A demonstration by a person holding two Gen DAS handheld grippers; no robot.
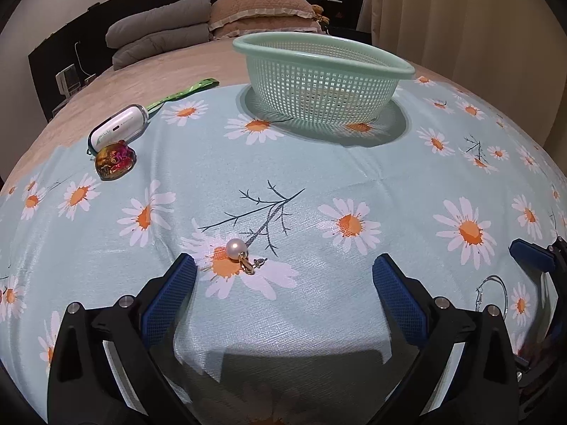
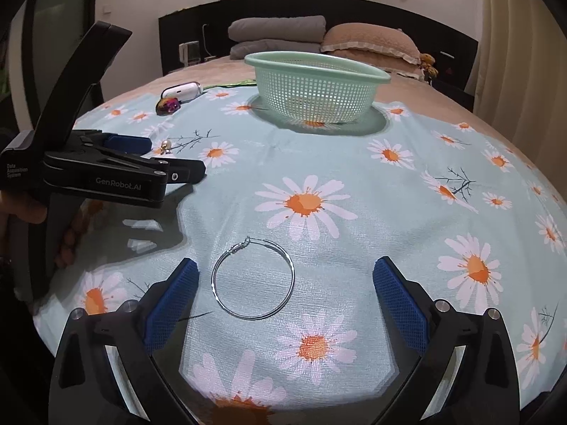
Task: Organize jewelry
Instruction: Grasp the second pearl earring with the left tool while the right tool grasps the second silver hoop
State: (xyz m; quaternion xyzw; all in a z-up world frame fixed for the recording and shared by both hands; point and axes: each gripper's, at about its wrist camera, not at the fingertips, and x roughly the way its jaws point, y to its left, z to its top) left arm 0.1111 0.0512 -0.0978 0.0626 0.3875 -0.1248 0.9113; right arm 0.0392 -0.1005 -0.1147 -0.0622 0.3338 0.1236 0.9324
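A pearl earring (image 1: 238, 252) with a gold hook lies on the daisy cloth between the tips of my open left gripper (image 1: 283, 265), nearer its left finger. It also shows in the right wrist view (image 2: 166, 146). A thin silver hoop earring (image 2: 252, 278) lies flat just ahead of my open right gripper (image 2: 285, 269), nearer its left finger; it also shows at the right of the left wrist view (image 1: 490, 292). A mint green mesh basket (image 1: 320, 78) (image 2: 315, 86) stands at the far side of the cloth. Both grippers are empty.
A white case (image 1: 118, 127) and a shiny multicoloured trinket (image 1: 115, 161) lie at the far left, beside a green strap (image 1: 184, 92). Pillows (image 1: 212, 21) sit at the bed's head. The left gripper (image 2: 177, 163) reaches in from the left in the right wrist view.
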